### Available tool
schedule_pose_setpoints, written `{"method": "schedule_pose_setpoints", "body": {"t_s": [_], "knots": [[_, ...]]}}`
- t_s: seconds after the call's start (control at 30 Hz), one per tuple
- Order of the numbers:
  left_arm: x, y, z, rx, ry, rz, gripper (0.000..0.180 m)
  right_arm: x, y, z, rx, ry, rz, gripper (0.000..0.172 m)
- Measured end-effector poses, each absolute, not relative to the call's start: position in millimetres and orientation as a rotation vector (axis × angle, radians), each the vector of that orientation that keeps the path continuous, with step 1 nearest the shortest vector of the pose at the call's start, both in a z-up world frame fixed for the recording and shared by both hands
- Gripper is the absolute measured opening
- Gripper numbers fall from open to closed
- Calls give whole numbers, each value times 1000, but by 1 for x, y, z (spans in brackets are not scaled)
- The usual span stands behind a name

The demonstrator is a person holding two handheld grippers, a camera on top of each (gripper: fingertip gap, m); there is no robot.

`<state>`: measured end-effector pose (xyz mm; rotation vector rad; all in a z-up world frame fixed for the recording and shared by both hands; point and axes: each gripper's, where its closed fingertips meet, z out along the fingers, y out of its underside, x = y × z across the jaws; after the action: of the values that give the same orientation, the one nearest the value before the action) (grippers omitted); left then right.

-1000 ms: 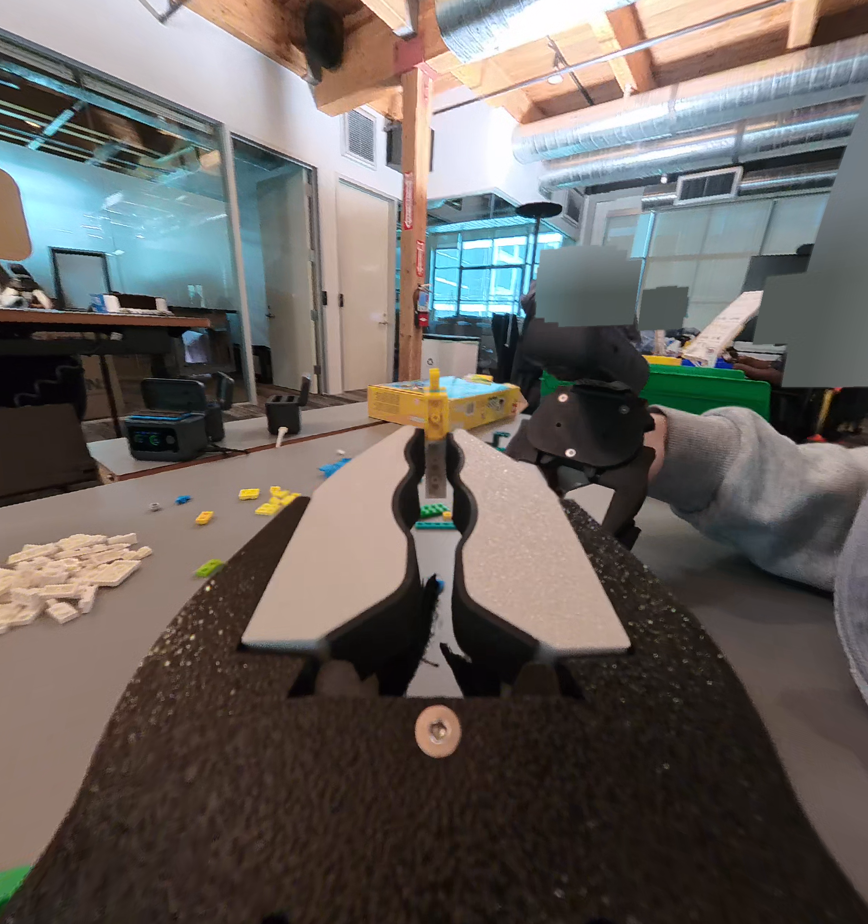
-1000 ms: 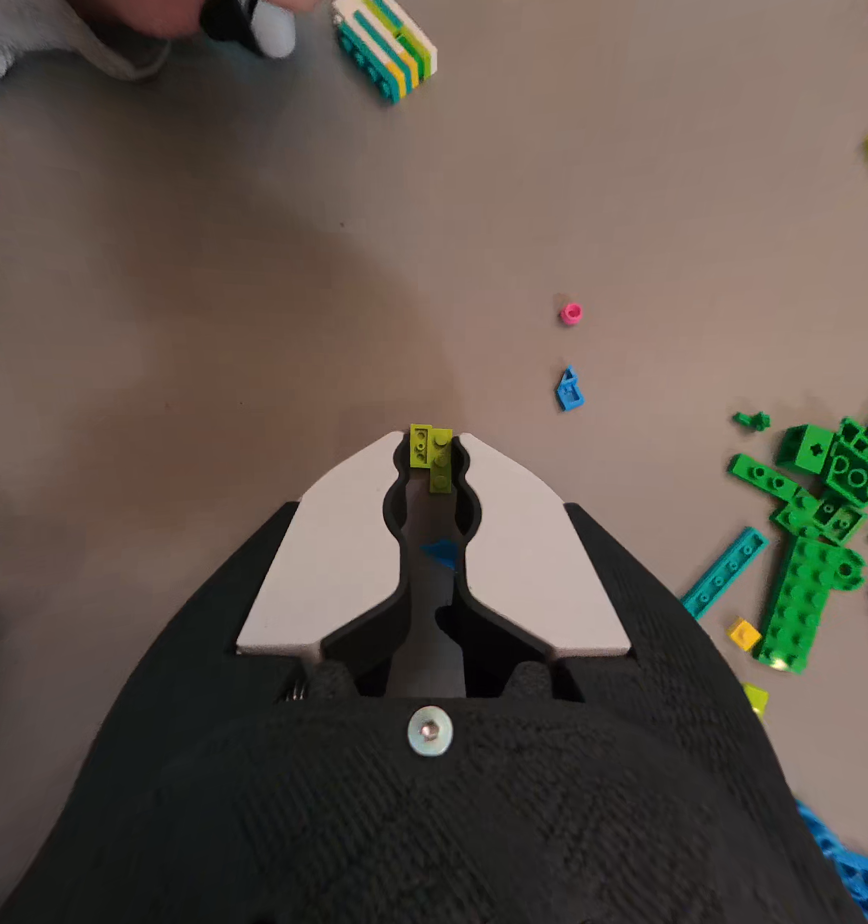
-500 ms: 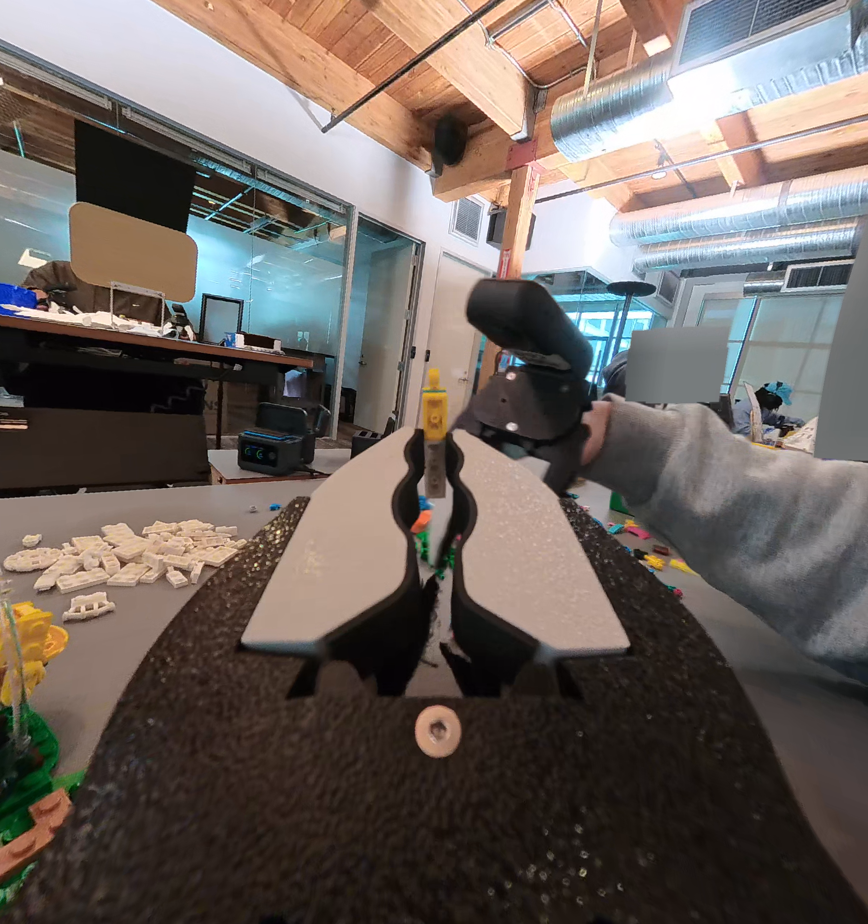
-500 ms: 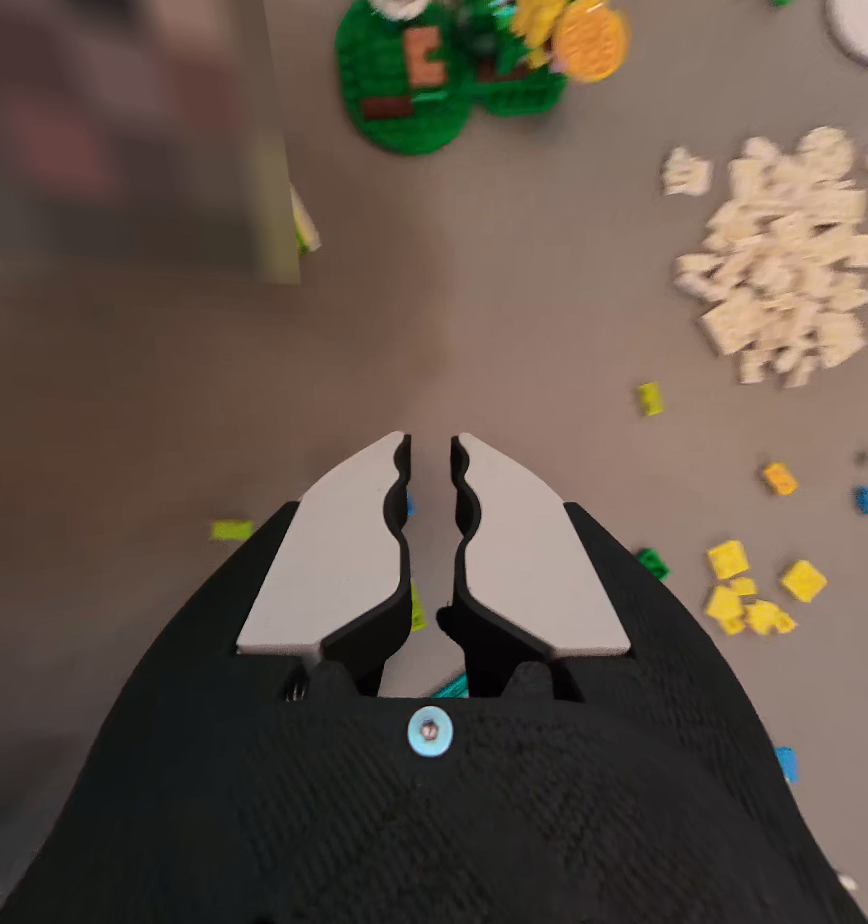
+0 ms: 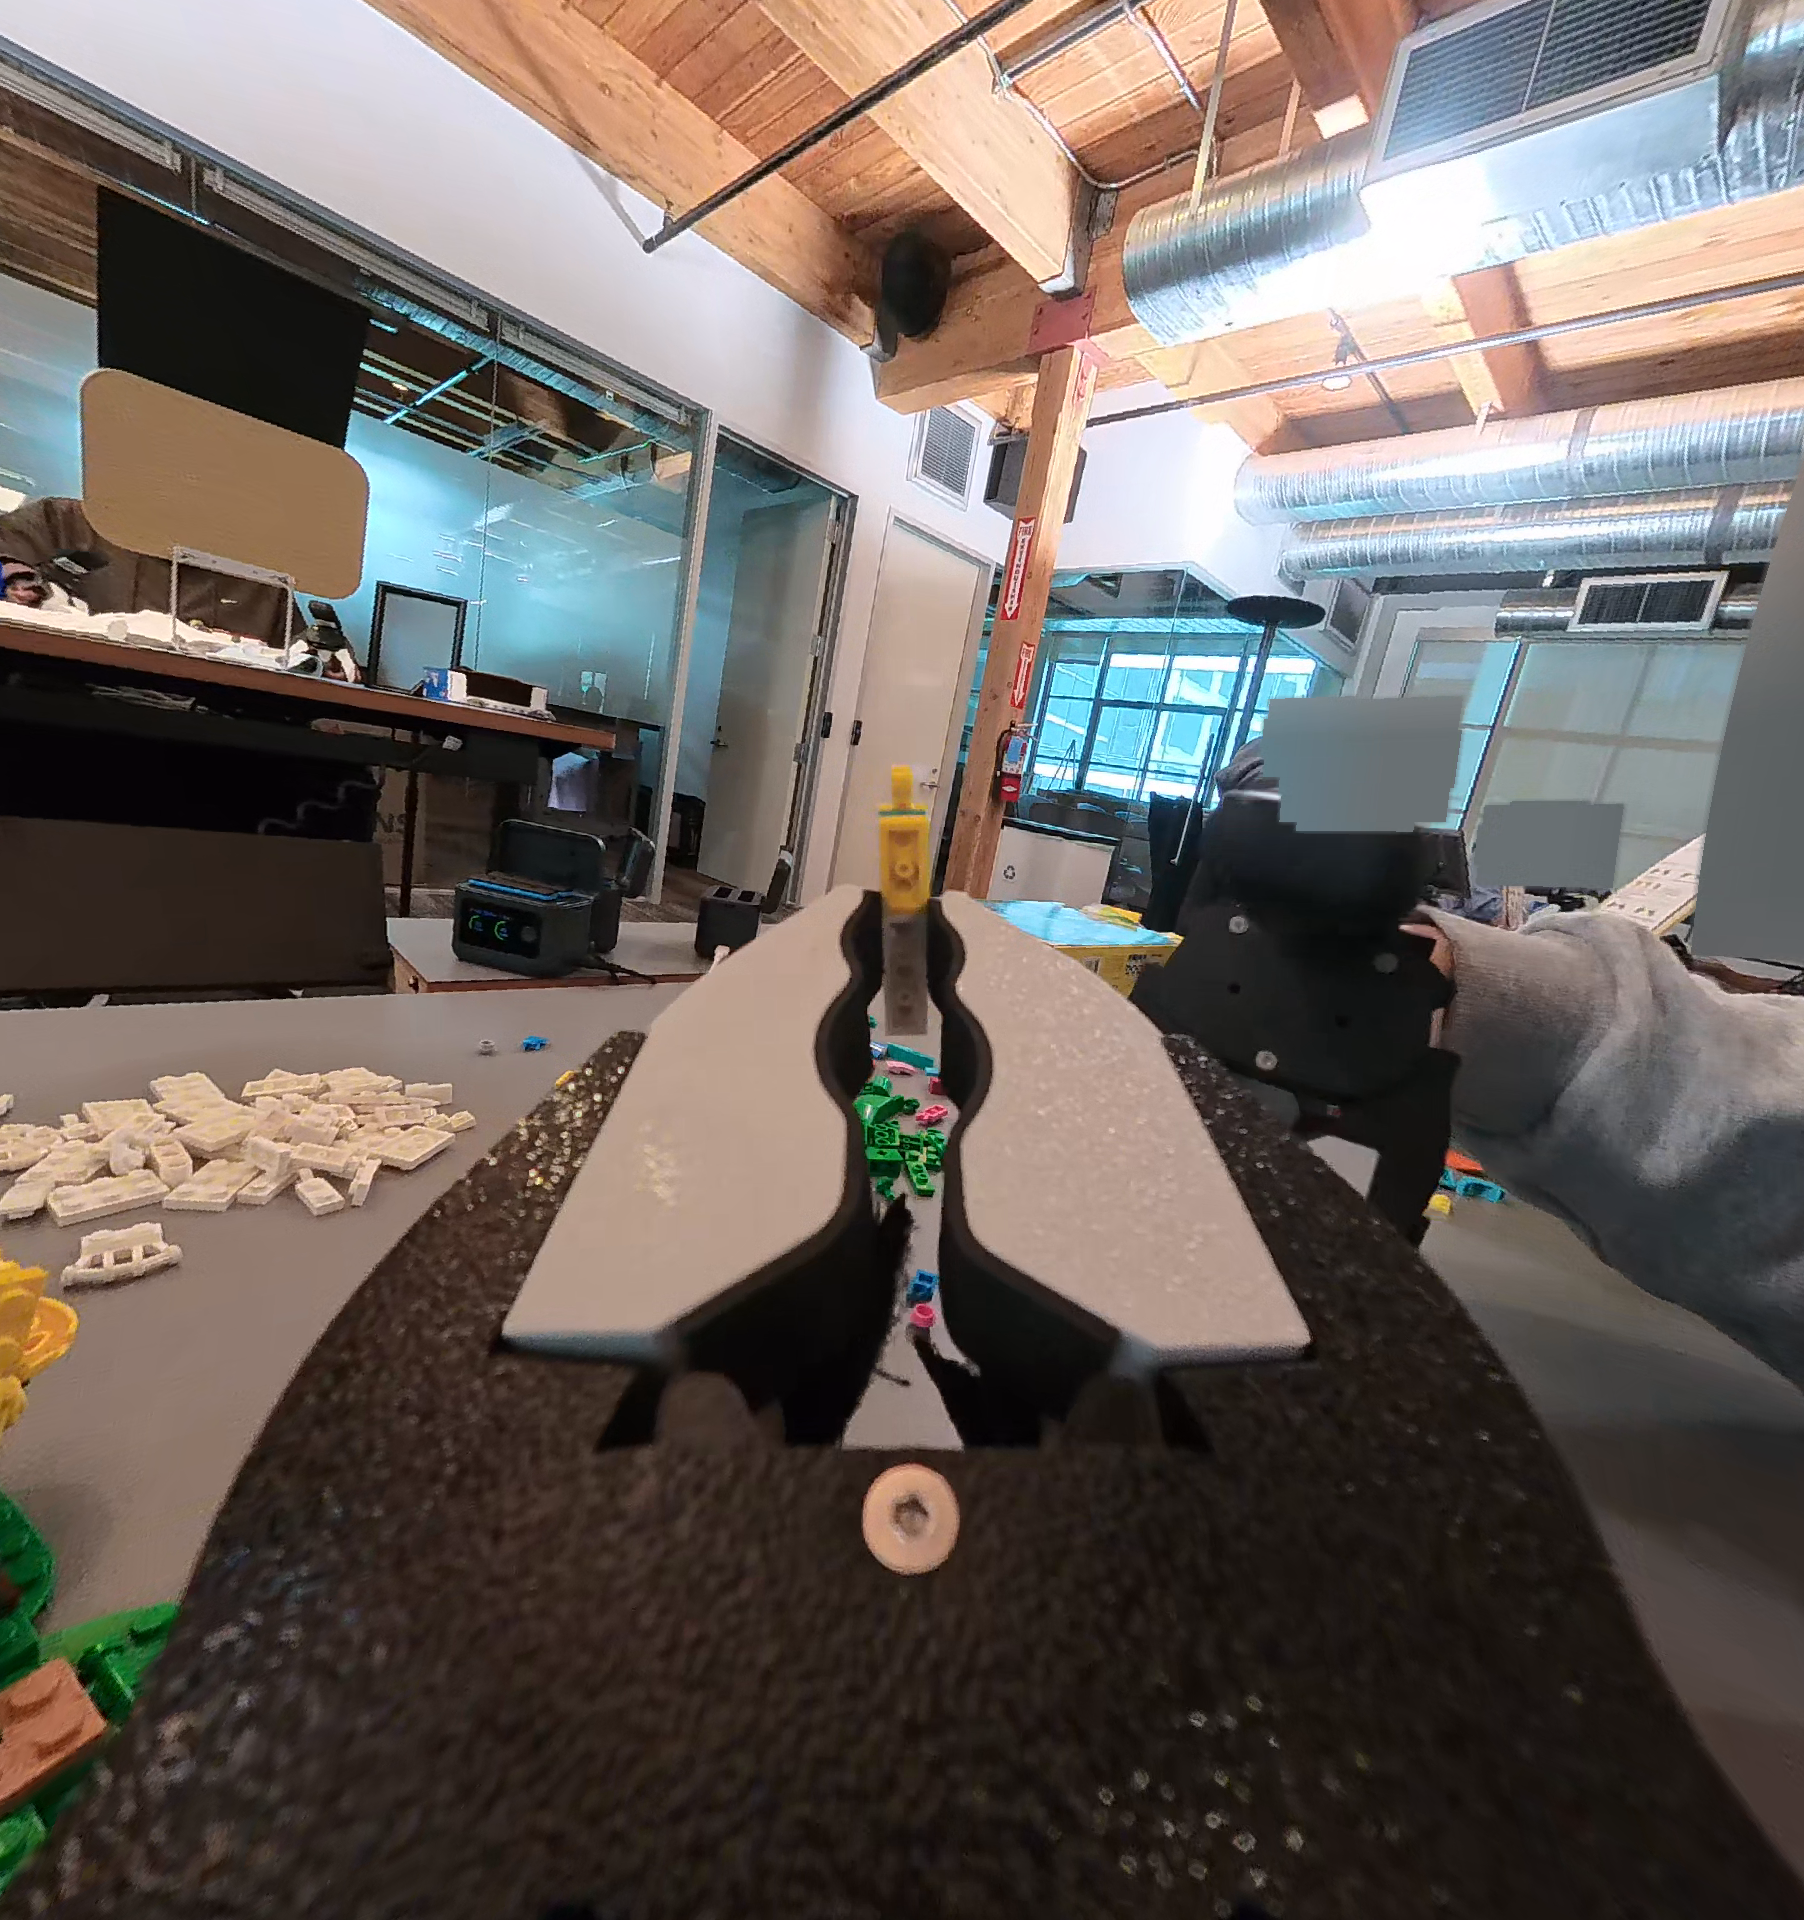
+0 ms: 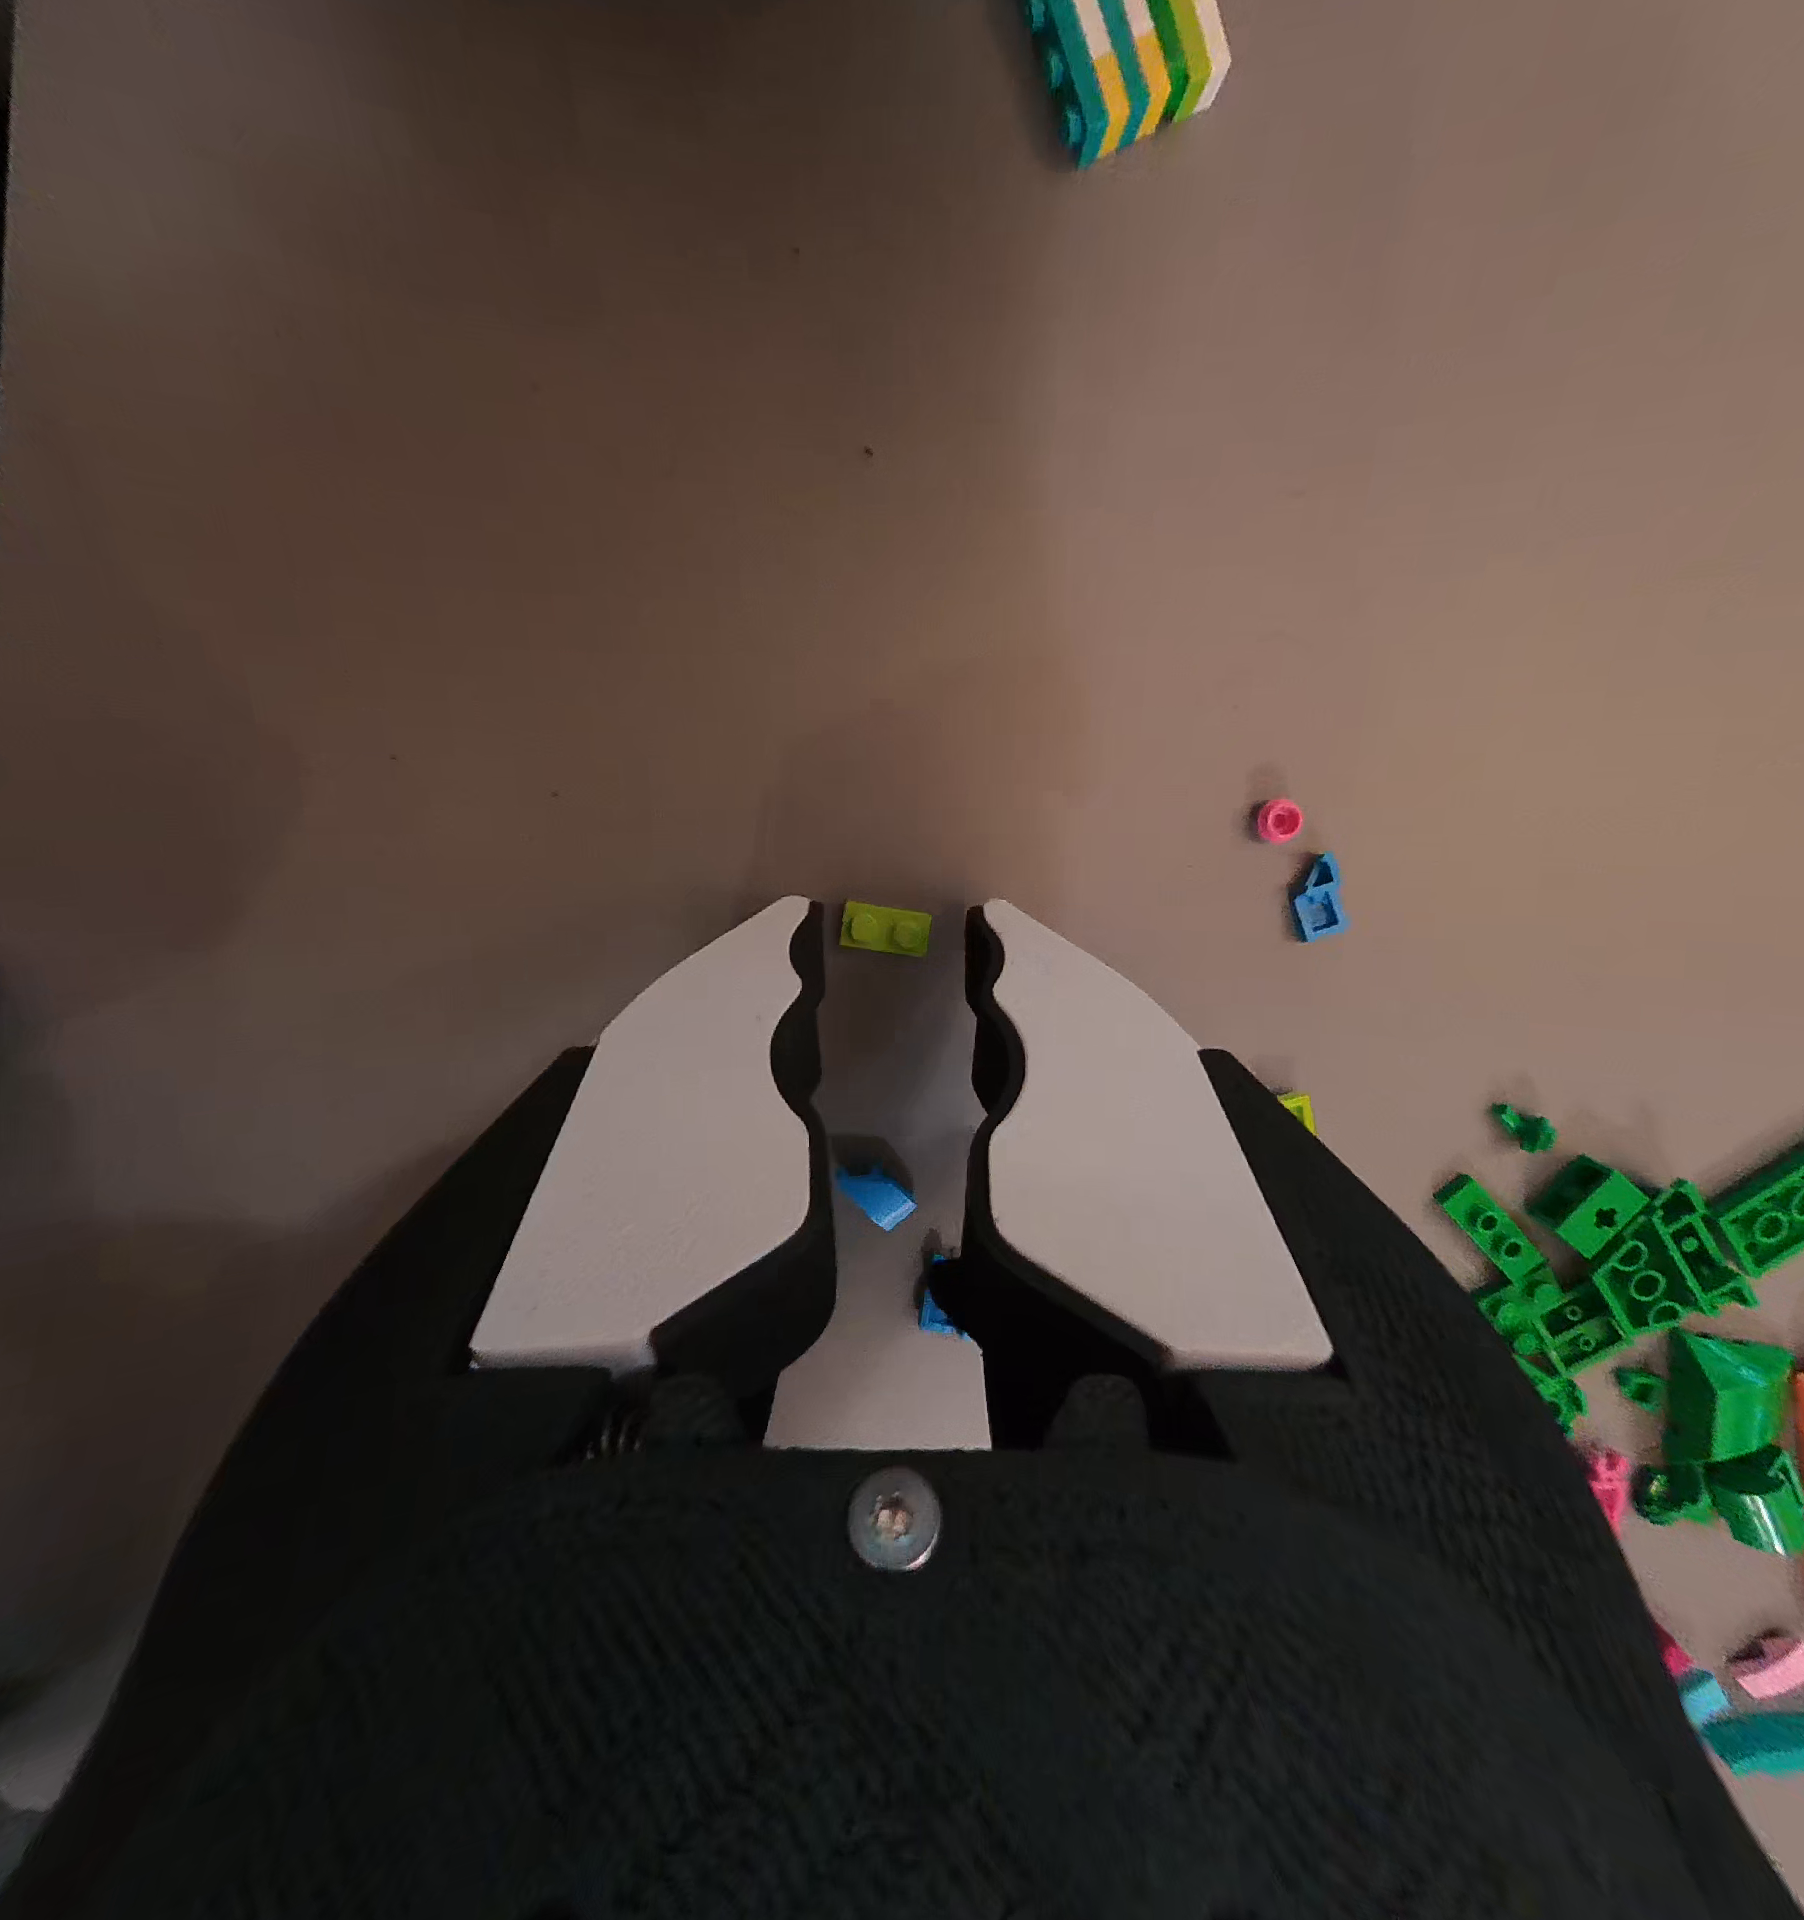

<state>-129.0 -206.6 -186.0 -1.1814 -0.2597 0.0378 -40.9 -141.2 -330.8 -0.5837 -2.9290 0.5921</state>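
The left tool [image 5: 904,920] pinched a thin upright stack of small bricks [image 5: 903,883], yellow at the top and grey lower down, both pads pressing its sides while it stood clear of the grey tabletop [image 5: 254,1299]. A heap of white pieces [image 5: 202,1143] lay to its left, loose green pieces [image 5: 893,1143] showed beyond its fingers, and a grey sleeve [image 5: 1656,1122] reached in from the right. The right tool [image 6: 887,925] hung over the tabletop [image 6: 462,520] with its fingers spread; a lime two-stud plate [image 6: 885,928] lay flat between the tips, with a gap on each side. A blue piece [image 6: 875,1195] lay farther back between the fingers, a pink round stud [image 6: 1279,821] and green pieces [image 6: 1625,1268] to the right, a striped brick block [image 6: 1126,73] far ahead.
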Motion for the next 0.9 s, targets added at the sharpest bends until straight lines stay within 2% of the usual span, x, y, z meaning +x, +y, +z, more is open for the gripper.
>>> {"method": "schedule_pose_setpoints", "body": {"t_s": [0.13,0.27,0.47,0.83,0.9], "knots": [[-128,-206,-186,-1185,-258,34,8,-41,-140,-333,-550,-2951,555,14],[-129,-205,-185,-1174,-268,31,8,-45,-137,-331,-461,-2964,486,14],[-132,-209,-183,-1156,-277,64,8,-174,-128,-285,-510,-2436,559,14],[-132,-209,-184,-1159,-274,56,8,-247,-108,-326,-724,-2526,520,14],[-132,-207,-186,-1167,-281,33,8,-247,-104,-319,-717,-2488,539,23]]}}
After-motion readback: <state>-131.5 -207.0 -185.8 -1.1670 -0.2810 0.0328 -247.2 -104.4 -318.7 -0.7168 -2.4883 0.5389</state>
